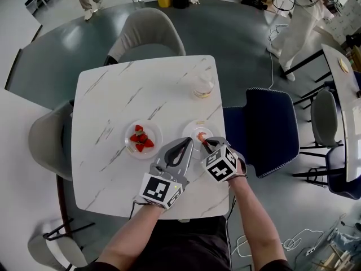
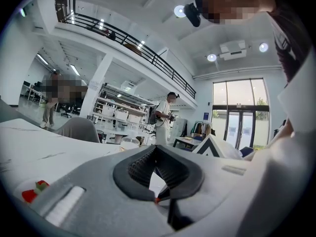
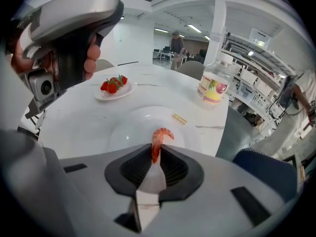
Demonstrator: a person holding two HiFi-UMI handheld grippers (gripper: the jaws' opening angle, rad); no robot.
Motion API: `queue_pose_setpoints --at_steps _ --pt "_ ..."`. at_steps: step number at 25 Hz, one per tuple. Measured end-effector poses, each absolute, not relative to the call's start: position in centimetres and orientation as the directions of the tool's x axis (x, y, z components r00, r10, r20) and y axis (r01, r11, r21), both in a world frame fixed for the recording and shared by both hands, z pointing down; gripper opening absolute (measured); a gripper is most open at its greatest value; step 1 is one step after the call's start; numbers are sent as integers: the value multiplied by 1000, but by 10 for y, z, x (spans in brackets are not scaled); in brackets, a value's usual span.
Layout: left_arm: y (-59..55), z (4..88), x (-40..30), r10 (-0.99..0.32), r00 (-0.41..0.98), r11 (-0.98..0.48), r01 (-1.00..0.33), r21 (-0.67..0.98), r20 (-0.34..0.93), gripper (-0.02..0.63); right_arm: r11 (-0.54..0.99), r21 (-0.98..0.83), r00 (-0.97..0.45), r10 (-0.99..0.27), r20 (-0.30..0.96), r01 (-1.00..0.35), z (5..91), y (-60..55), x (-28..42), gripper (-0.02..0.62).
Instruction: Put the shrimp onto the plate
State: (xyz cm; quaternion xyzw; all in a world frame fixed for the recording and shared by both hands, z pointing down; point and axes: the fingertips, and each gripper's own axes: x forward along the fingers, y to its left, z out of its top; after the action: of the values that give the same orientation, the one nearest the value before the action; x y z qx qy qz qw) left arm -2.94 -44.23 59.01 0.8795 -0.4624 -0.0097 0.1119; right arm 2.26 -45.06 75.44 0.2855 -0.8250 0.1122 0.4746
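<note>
An orange shrimp (image 3: 158, 141) sticks up from my right gripper (image 3: 155, 151), whose jaws are shut on its lower part, with the curled end above the pads. It hangs just over an empty white plate (image 3: 129, 128). In the head view the shrimp (image 1: 201, 135) and right gripper (image 1: 207, 144) are at the near edge of that plate (image 1: 193, 126). My left gripper (image 1: 185, 143) sits close beside it on the left, jaws shut with nothing between them. In its own view the left gripper (image 2: 156, 150) shows its pads meeting at the tips.
A small white plate of strawberries (image 1: 141, 139) lies left of the empty plate on the white marble table (image 1: 118, 95). A bottle with a yellow label (image 1: 202, 86) stands at the far right. A dark blue chair (image 1: 268, 129) is to the table's right, with grey chairs (image 1: 148, 34) around.
</note>
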Motion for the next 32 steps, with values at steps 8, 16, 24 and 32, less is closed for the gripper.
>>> queue_pose_setpoints --at_steps 8,16,24,32 --pt "-439 589 -26 -812 572 -543 -813 212 113 8 802 82 -394 -376 839 -592 741 -452 25 69" --pt "-419 561 -13 -788 591 -558 -803 209 171 8 731 -37 -520 -448 728 -681 667 -431 24 44" --pt "-399 498 4 -773 616 -579 -783 227 154 8 640 -129 -607 -616 502 -757 554 -422 29 3" --pt "-377 437 -3 -804 578 -530 -803 273 141 8 635 -141 -639 -688 345 -760 461 -401 34 3"
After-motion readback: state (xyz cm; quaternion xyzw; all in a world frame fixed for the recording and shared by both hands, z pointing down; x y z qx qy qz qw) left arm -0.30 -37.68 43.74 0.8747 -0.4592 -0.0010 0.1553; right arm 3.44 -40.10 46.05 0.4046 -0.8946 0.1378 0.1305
